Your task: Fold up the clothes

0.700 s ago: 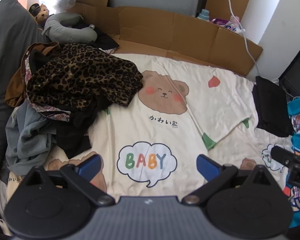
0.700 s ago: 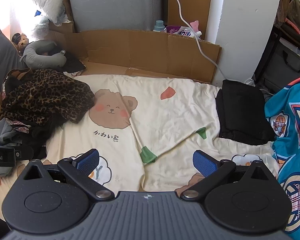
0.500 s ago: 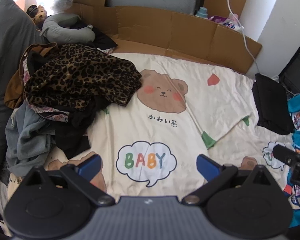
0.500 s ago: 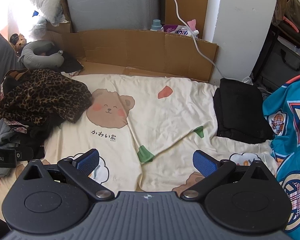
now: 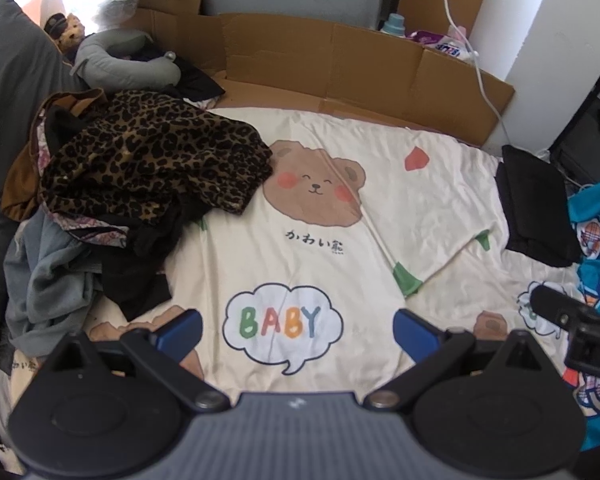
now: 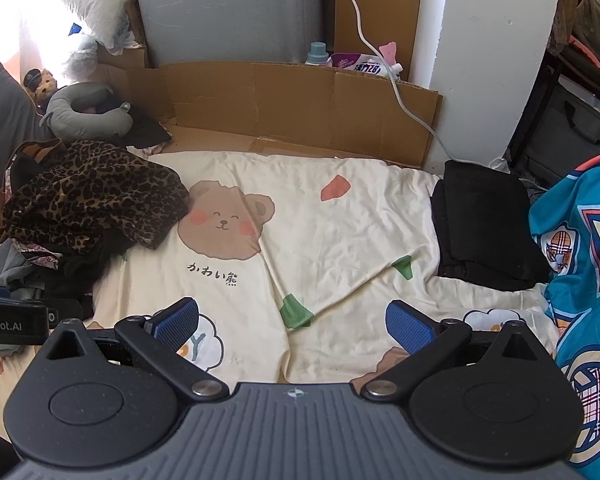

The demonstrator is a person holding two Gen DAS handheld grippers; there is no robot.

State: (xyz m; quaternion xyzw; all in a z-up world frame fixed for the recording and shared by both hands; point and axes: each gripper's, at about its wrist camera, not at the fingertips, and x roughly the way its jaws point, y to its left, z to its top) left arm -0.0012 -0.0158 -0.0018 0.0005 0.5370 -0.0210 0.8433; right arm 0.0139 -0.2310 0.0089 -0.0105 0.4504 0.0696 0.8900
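Both tongs, left (image 5: 296,330) and right (image 6: 292,320), gape empty above one cream bear-print sheet (image 5: 320,200). One leopard-print garment (image 5: 148,160) tops a rumpled pile left of them; one folded black garment (image 6: 484,224) lies ahead right.

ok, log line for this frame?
left gripper: open, empty | right gripper: open, empty | clothes pile: untouched | folded black garment: right side

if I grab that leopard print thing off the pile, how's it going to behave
The leopard garment looks thin and crumpled, so it will probably hang limp and unfurl. It drapes over the clothes pile, so a lift may drag those along. Likely light. Both the left gripper and right gripper are open.
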